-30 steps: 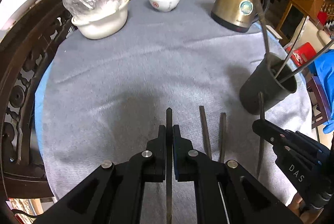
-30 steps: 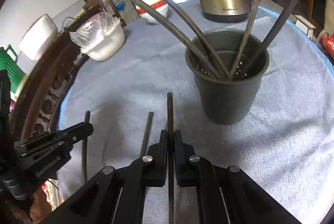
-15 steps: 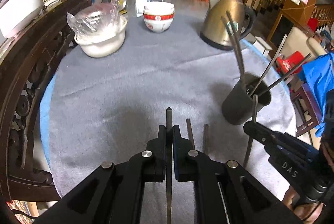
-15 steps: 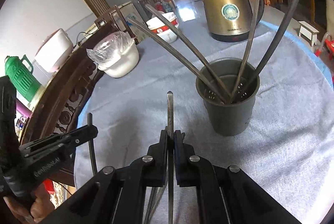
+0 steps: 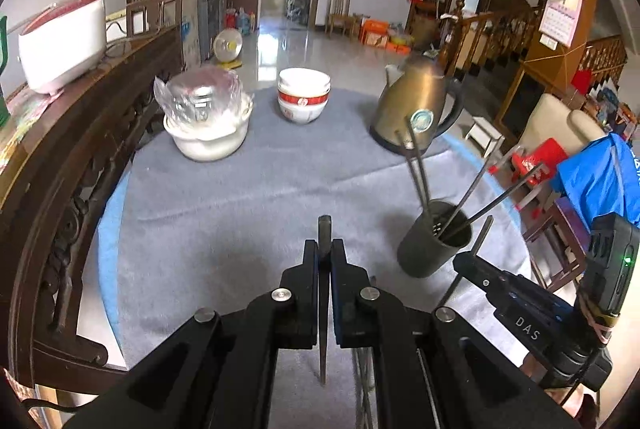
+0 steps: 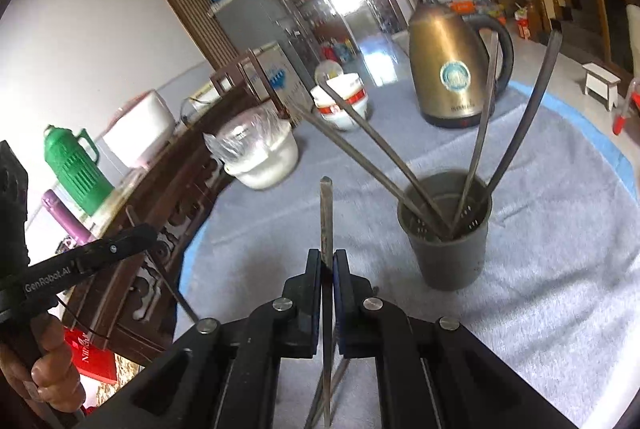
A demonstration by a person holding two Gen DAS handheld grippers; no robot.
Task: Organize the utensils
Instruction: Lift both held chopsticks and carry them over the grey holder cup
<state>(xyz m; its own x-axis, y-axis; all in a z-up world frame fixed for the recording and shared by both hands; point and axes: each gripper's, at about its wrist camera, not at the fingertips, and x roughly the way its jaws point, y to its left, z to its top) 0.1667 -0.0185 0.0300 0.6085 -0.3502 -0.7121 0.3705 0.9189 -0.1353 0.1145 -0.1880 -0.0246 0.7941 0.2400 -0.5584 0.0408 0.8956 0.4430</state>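
Observation:
My left gripper [image 5: 325, 249] is shut on a dark metal chopstick [image 5: 325, 229], lifted above the grey cloth [image 5: 224, 213]. To its right stands the dark grey holder cup [image 5: 434, 249] with several chopsticks leaning in it. My right gripper [image 6: 327, 261] is shut on another chopstick [image 6: 326, 213], left of and nearer than the cup [image 6: 452, 257]. In the left wrist view the right gripper [image 5: 464, 261] hangs beside the cup. In the right wrist view the left gripper [image 6: 148, 231] shows at far left with its chopstick [image 6: 172, 289]. Two loose chopsticks [image 6: 320, 401] lie on the cloth beneath.
A brass kettle [image 5: 420, 109], stacked red-and-white bowls [image 5: 304, 97] and a white basin covered by a plastic bag [image 5: 208, 125] stand at the table's far side. A carved wooden rail [image 5: 60, 209] borders the left edge. A green thermos [image 6: 76, 169] stands on the sideboard.
Both grippers have risen with their chopsticks off the cloth, and both views have tilted up. The cup and table look farther away. Two chopsticks stay on the cloth.

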